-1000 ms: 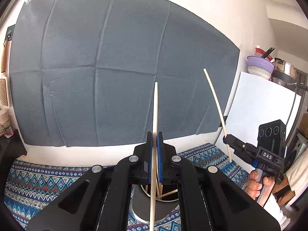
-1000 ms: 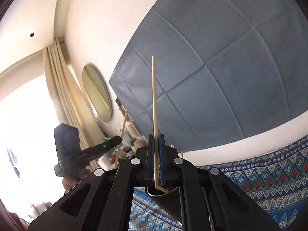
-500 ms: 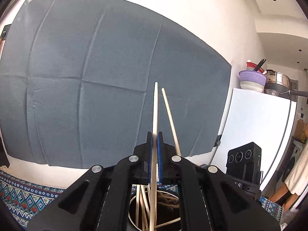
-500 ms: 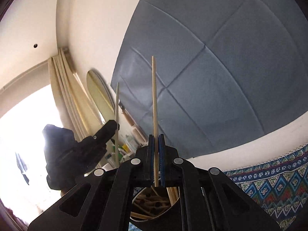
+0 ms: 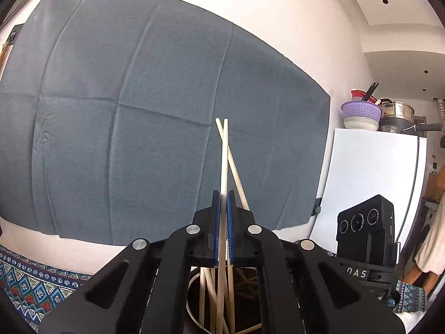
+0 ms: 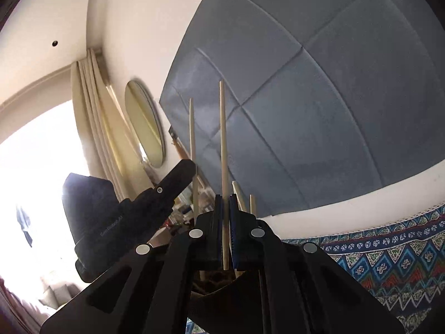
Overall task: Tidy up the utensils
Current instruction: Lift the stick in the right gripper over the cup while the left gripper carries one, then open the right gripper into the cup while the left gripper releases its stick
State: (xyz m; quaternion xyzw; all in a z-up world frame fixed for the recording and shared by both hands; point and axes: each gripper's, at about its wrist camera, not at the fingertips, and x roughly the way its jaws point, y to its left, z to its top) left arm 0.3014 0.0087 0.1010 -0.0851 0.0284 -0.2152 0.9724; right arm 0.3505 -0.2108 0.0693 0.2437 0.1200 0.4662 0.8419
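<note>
We hold one chopstick in each hand, both upright over the round metal holder (image 5: 194,303) that stands on the patterned cloth (image 5: 25,281) covering the counter. On the left, the left claw (image 5: 222,222) is pressed together on a pale left chopstick (image 5: 224,161); its lower end already reaches down inside the holder's rim, among the sticks standing there. We judge this one to be nearly delivered: it only needs letting go. To the right, the right claw (image 6: 224,222) is likewise pinched shut on the right chopstick (image 6: 223,139), whose bottom end shows just below the blue pads and above the holder's mouth, so it seems to need a little more lowering before release. From the left wrist view this second stick leans across behind the first, the two crossing near their tops. Counting: two chopsticks are in our claws, and roughly five or six more already rest in the holder, some standing, one lying slantwise at the bottom; the claw bodies hide part of the holder, so we cannot give an exact count. There is one holder. No loose chopsticks show on the cloth in either view, so we judge the sorting to be close to its end.
</note>
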